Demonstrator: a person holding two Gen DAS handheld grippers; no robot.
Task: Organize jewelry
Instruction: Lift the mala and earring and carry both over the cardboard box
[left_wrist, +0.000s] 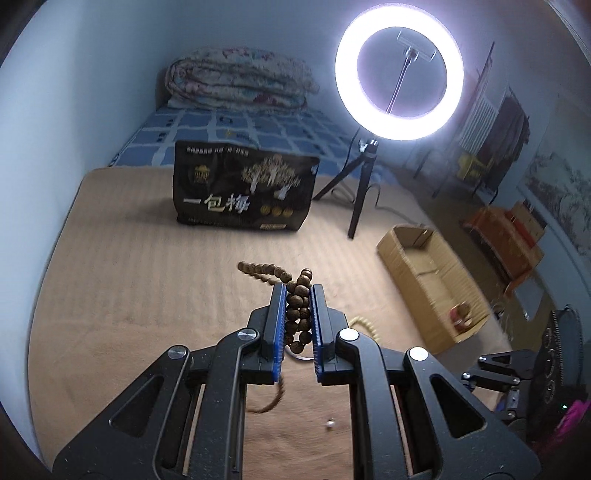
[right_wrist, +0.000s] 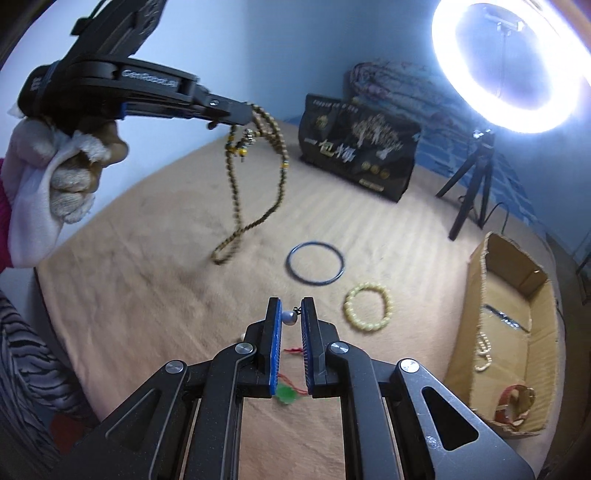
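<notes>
Overhead, left gripper (left_wrist: 298, 295) clamped on a brown bead necklace (left_wrist: 297, 314); strand hangs free, low loop near the tan blanket (right_wrist: 129, 258). Right gripper (right_wrist: 291, 310) pinches a small pearl-like bead (right_wrist: 289, 317) between its pads; red cord (right_wrist: 293, 384) and green pendant (right_wrist: 285, 396) dangle under it. Dark bangle (right_wrist: 315, 263) and yellow bracelet (right_wrist: 367, 309) lie apart on the blanket. Box (right_wrist: 513, 332) at right holds a pale strand (right_wrist: 484, 349) and a red piece (right_wrist: 515, 404).

A home bedroom: bed (left_wrist: 236, 129) with folded quilt (left_wrist: 236, 79).
</notes>
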